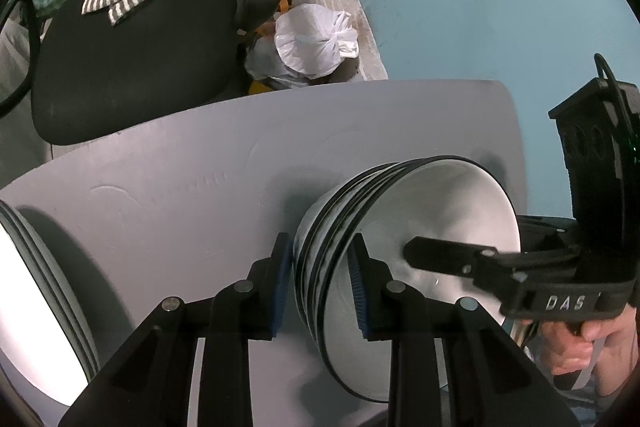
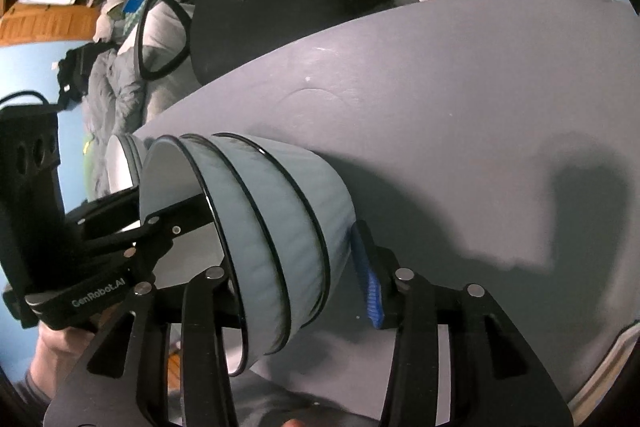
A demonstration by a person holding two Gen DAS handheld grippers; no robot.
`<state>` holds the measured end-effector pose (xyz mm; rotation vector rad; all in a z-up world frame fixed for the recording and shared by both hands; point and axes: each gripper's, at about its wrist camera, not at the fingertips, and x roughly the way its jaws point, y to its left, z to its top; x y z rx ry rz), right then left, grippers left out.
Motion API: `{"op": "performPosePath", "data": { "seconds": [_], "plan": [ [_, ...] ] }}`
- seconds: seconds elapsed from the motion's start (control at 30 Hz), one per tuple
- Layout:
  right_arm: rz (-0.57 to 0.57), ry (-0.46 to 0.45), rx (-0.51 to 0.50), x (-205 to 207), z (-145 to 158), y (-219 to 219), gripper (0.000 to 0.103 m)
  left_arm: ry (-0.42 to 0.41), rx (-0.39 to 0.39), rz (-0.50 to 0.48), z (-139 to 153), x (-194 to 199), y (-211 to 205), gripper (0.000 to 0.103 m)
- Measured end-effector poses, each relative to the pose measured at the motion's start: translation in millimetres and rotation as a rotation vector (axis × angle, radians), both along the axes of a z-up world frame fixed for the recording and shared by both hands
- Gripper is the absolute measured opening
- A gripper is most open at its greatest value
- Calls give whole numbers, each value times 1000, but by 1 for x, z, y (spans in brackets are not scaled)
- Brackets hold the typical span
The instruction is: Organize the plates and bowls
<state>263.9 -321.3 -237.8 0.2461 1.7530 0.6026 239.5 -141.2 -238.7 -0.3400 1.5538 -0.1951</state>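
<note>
Gripping a nested stack of bowls (image 1: 400, 227) from two sides above the grey worktop (image 1: 180, 195).

Left hand-held gripper (image 1: 318, 287): its blue pads straddle the near rim walls of the stack, one outside, one inside the top bowl, pressing on it. Right hand-held gripper (image 2: 304, 291): one finger reaches inside the bowl, the blue-padded finger (image 2: 370, 287) lies against the outer wall, clamping the same stack, which is tilted on its side. Stacked plates (image 1: 36, 307) lie at the worktop's left edge; a black office chair (image 1: 132, 59) stands beyond.
</note>
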Motion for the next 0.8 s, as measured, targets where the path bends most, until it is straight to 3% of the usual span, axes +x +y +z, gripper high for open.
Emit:
{"op": "performPosePath", "data": {
  "seconds": [0.2, 0.37, 0.53, 0.8],
  "plan": [
    [39, -30, -40, 0, 1, 11, 51, 1, -6, -11, 0, 0, -2, 28],
    [34, -15, -42, 1, -1, 10, 50, 27, -42, 20, -3, 0, 4, 28],
    [5, -34, -51, 3, 8, 1, 30, 34, -39, -12, -2, -3, 1, 29],
    [23, -75, -80, -1, 13, 4, 24, 21, -60, 8, 1, -12, 6, 28]
  ]
}}
